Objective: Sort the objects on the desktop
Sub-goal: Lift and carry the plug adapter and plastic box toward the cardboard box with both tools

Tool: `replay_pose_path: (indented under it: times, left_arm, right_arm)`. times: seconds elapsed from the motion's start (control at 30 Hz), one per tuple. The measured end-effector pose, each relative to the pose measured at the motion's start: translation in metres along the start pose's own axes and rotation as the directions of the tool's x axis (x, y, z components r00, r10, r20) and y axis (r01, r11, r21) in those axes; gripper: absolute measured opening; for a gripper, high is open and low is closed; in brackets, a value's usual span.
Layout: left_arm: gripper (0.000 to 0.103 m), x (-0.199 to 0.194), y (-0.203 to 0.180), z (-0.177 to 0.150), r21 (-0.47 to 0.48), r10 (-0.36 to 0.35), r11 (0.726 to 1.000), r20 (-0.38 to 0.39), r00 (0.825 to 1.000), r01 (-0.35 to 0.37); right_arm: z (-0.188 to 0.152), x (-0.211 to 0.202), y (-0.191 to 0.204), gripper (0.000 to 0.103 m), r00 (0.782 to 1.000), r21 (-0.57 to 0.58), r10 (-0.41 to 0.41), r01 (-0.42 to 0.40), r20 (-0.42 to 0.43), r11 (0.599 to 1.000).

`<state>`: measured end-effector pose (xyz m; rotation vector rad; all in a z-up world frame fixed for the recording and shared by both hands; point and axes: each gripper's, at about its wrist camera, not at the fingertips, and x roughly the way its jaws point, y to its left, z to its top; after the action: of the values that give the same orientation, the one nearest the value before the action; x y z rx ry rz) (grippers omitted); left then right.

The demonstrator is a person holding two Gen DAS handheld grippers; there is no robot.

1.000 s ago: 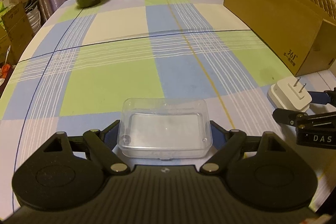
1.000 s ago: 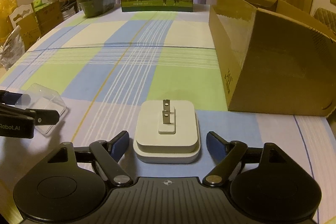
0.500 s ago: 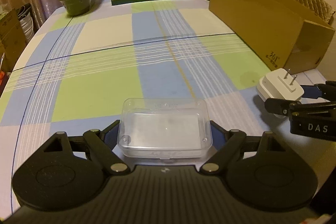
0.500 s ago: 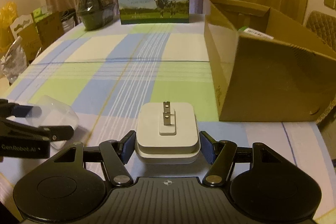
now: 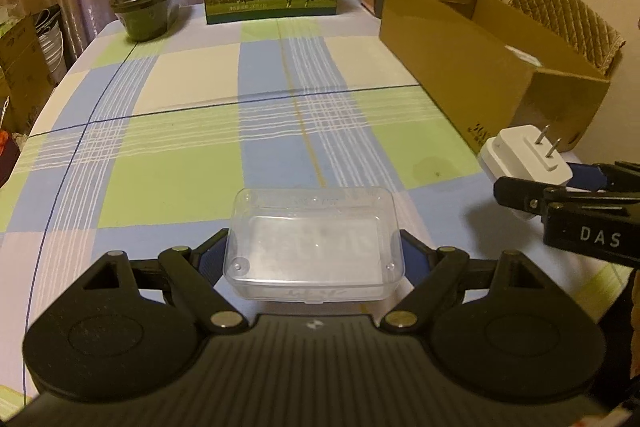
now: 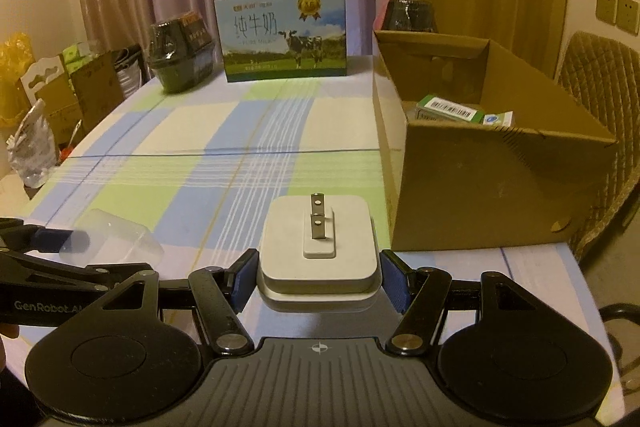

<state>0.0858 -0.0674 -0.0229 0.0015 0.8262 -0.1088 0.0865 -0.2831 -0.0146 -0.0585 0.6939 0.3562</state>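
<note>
My left gripper (image 5: 314, 259) is shut on a clear plastic box (image 5: 314, 243) and holds it above the checked tablecloth. The box also shows at the left of the right wrist view (image 6: 116, 241). My right gripper (image 6: 318, 277) is shut on a white plug adapter (image 6: 318, 247) with two metal prongs pointing up, lifted off the table. The adapter also shows at the right of the left wrist view (image 5: 526, 155). An open cardboard box (image 6: 492, 163) stands on the right of the table, with a few small packages inside.
A milk carton box (image 6: 282, 33) stands at the far edge. A dark wrapped container (image 6: 180, 51) is at the far left and another (image 6: 408, 15) behind the cardboard box. A chair (image 6: 600, 99) stands to the right. Bags and boxes (image 6: 48, 99) stand left of the table.
The right gripper closed on the adapter and lifted it. Both grippers rose with their loads, so the inside of the cardboard box now shows.
</note>
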Motion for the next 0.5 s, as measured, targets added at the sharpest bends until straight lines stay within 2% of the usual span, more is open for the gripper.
replay_pose_path:
  times: [0.5]
  left_arm:
    - [0.082,-0.022,-0.042,0.018,0.056,-0.039,0.998,0.037,0.999,0.037]
  right_arm:
    - [0.008,-0.041,-0.032,0.062,0.997,0.078,-0.047,0.041,0.066,0.996]
